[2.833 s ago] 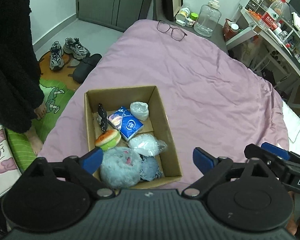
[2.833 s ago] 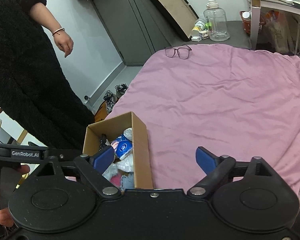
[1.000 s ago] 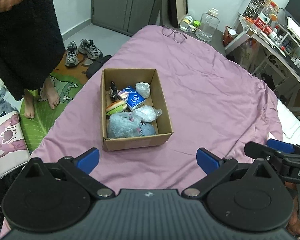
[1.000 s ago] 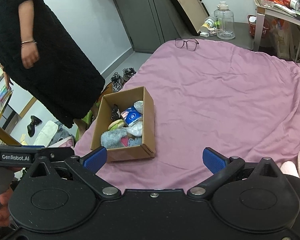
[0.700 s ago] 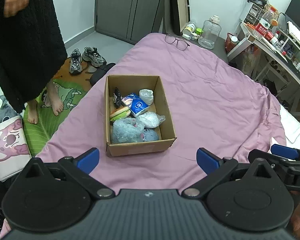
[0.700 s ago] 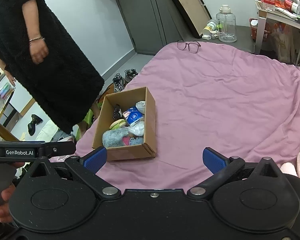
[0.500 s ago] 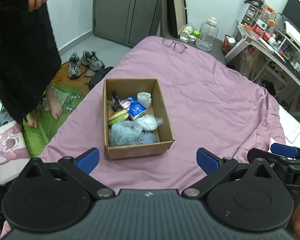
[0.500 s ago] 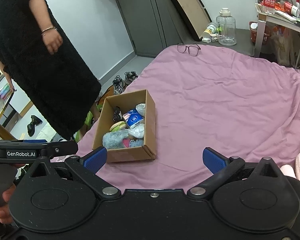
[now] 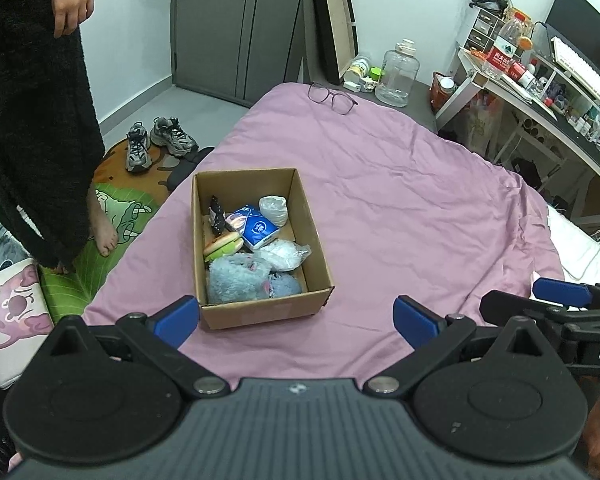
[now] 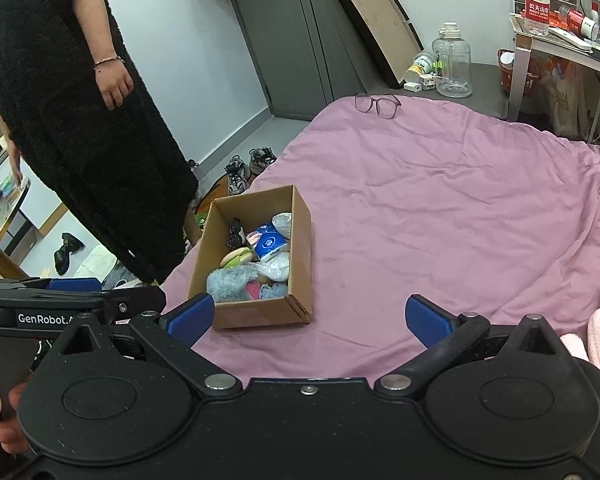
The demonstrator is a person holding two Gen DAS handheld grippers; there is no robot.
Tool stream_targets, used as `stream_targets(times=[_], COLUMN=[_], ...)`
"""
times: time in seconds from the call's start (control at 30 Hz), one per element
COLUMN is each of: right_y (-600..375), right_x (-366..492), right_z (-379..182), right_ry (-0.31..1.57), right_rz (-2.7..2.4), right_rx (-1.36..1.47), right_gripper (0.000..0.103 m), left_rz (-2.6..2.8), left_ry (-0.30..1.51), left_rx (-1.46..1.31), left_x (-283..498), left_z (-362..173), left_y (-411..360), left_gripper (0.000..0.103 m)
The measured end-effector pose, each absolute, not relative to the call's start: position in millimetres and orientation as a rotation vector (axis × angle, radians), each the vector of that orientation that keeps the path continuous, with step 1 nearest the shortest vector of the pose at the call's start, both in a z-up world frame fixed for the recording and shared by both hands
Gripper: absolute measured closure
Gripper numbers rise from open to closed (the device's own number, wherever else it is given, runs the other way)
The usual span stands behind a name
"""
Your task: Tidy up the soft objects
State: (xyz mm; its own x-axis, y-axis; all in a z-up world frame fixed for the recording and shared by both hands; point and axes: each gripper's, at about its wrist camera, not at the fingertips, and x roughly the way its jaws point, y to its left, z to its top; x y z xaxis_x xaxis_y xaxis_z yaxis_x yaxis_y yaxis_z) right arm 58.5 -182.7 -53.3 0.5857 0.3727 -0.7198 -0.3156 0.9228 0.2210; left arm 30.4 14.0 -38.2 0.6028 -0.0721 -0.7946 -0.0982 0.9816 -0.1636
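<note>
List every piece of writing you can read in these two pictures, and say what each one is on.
"GenRobot.A", cut off: left gripper handle.
"DA", cut off: right gripper handle.
"农夫山泉": red label of the water bottle.
Blue tissue pack and desk items: print too small to read.

Both the left hand-held gripper (image 9: 296, 318) and the right hand-held gripper (image 10: 310, 318) are spread wide, holding nothing.

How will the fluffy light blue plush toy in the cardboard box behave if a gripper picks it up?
The fluffy light blue plush toy looks soft, so it would likely squash between fingers. It probably weighs little for its bulk. Wedged against the cardboard box wall and neighbours, it may drag them.
</note>
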Motion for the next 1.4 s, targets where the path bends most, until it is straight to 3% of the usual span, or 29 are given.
stream_targets(times=[1.4], right_y=[-195.1], right_x=[62.5], right_z=[-56.9], right_ry=[0.855], right_rz=[0.347], right_rx=[0.058], right_gripper=[0.000], left_rz=[0.051], left_ry=[0.927], left_rx=[-0.188], left_x=[25.5], left_z=[-35.5], left_y=[23.4], left_gripper=[0.001])
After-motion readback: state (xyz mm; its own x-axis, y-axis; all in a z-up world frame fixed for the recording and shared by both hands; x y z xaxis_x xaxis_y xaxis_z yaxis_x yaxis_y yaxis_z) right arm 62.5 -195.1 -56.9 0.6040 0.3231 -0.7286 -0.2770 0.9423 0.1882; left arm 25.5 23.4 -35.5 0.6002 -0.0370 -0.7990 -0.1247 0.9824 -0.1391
